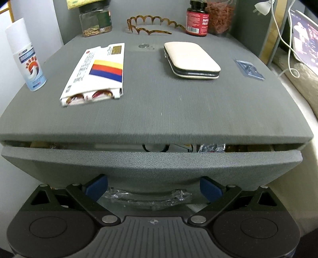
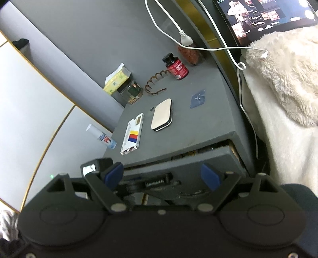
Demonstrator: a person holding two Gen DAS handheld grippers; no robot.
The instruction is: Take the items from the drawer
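A grey nightstand has its top drawer [image 1: 151,162] pulled out a crack; several items show dimly in the gap [image 1: 210,147]. My left gripper [image 1: 153,188] is open, its blue pads either side of the plastic-wrapped drawer handle [image 1: 147,195]. In the right wrist view the same drawer [image 2: 178,160] is slightly open, and the left gripper's body [image 2: 151,181] sits at its handle. My right gripper [image 2: 162,175] is open and empty, held back in front of the drawer.
On the nightstand top [image 1: 159,103] lie a white medicine box [image 1: 95,73], a cream case [image 1: 190,59], a small blue packet [image 1: 249,68], a brown hair comb [image 1: 153,24], a spray can [image 1: 25,57], jars and a red bottle [image 1: 196,18]. A bed with a fluffy blanket [image 2: 288,79] is right.
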